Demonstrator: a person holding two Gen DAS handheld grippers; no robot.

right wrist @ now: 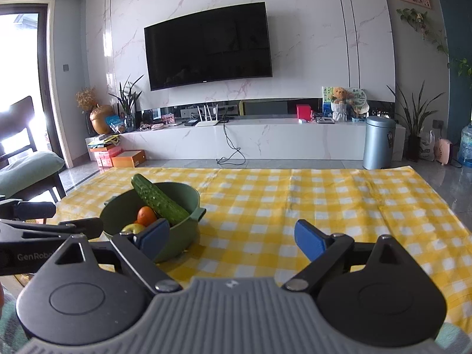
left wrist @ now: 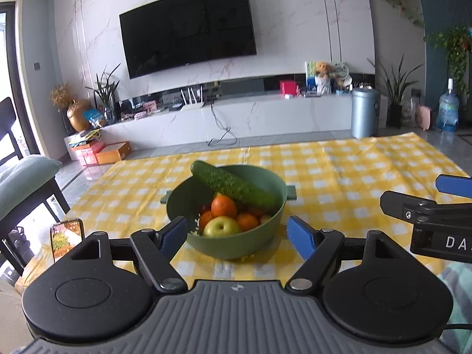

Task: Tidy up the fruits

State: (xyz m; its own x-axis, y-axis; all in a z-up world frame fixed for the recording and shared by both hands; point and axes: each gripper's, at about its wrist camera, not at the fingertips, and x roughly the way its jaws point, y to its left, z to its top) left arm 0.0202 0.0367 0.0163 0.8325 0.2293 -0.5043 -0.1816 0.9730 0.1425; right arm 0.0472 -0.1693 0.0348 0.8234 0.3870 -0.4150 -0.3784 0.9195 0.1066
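Both grippers gape wide, empty, before the green bowl [left wrist: 227, 244].
Left gripper [left wrist: 237, 237] could nudge the leaning cucumber [left wrist: 236, 187], spilling oranges [left wrist: 223, 205]; right gripper [right wrist: 233, 240] idles alongside.

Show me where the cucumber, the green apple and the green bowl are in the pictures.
cucumber [left wrist: 236, 185]: left wrist view, middle of its body.
green apple [left wrist: 221, 226]: left wrist view, its front skin.
green bowl [right wrist: 180, 233]: right wrist view, its outer wall.
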